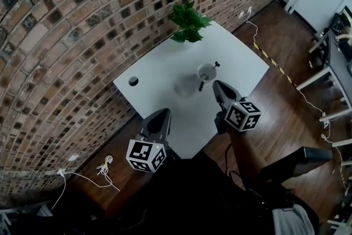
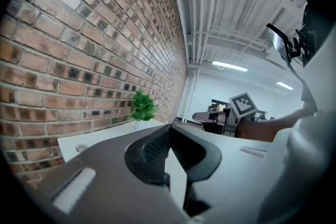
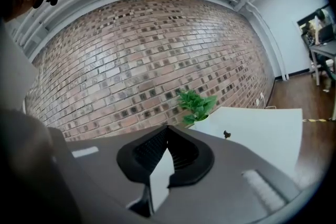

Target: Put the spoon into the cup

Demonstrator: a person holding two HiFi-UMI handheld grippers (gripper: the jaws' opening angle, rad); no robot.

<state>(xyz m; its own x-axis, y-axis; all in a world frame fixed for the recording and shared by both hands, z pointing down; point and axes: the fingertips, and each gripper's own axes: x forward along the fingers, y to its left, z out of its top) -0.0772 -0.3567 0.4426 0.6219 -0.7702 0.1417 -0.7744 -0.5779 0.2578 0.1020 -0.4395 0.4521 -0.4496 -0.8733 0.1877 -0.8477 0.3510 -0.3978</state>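
Observation:
A white cup [image 1: 206, 71] stands on the white table [image 1: 165, 99], right of its middle. The dark spoon [image 1: 216, 65] sticks up out of the cup; in the right gripper view only the spoon's dark end [image 3: 227, 134] shows above the jaw body. My right gripper [image 1: 216, 84] hangs just in front of the cup, its jaws shut on nothing, tips [image 3: 168, 127] meeting. My left gripper [image 1: 163, 113] is over the table's near edge, well left of the cup. Its jaws [image 2: 170, 124] are also shut and empty.
A potted green plant [image 1: 188, 22] stands at the table's far corner by the brick wall [image 1: 66, 36]. A round cable hole [image 1: 133, 81] is near the table's left corner. Cables [image 1: 104, 165] lie on the wooden floor. Desks and chairs [image 1: 335, 63] stand at the right.

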